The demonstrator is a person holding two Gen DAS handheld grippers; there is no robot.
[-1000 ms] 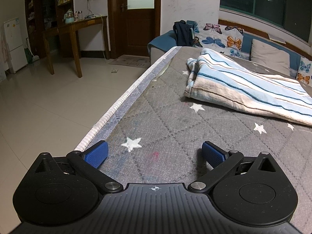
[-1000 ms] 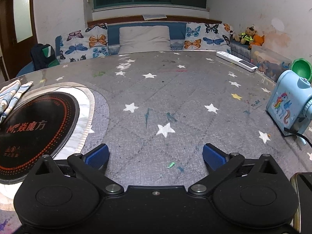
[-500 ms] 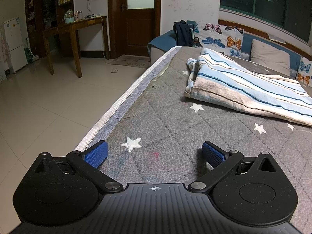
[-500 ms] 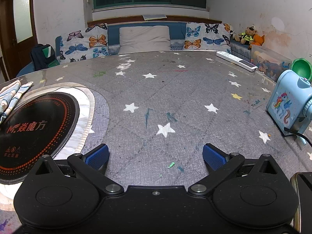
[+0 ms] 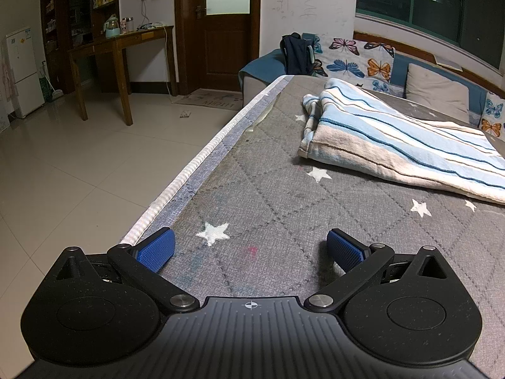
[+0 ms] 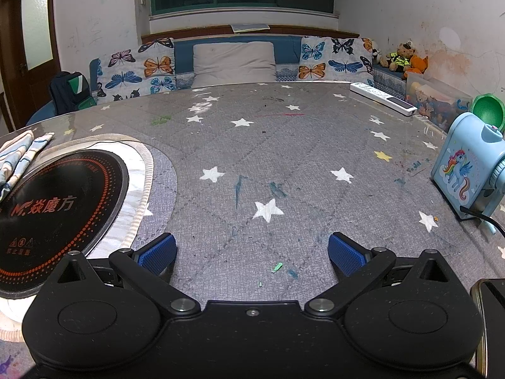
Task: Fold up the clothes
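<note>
The left gripper (image 5: 249, 246) rests low near the table's left edge, its blue fingers (image 5: 155, 248) spread wide with nothing between them. Ahead and to its right, well apart from it, the striped garment (image 5: 394, 145) lies loosely bunched on the grey star-print table cover (image 5: 268, 195), one end toward the far left corner. The right gripper (image 6: 252, 254) sits further right over bare cover, its fingers equally wide and empty; from there only a corner of the garment (image 6: 19, 154) shows at the left edge, beyond a round black induction hob (image 6: 56, 202) set into the table. Folding seems not yet begun: neither tool touches the cloth. The next move probably calls for both to reach the garment, pinch two corners and spread it flat. A blue unicorn pencil sharpener (image 6: 467, 173) and a white power strip (image 6: 382, 98) stand along the right edge. Beyond are a butterfly-cushioned bench (image 6: 233, 60), a wooden door (image 5: 217, 28) and tiled floor (image 5: 79, 164).
</note>
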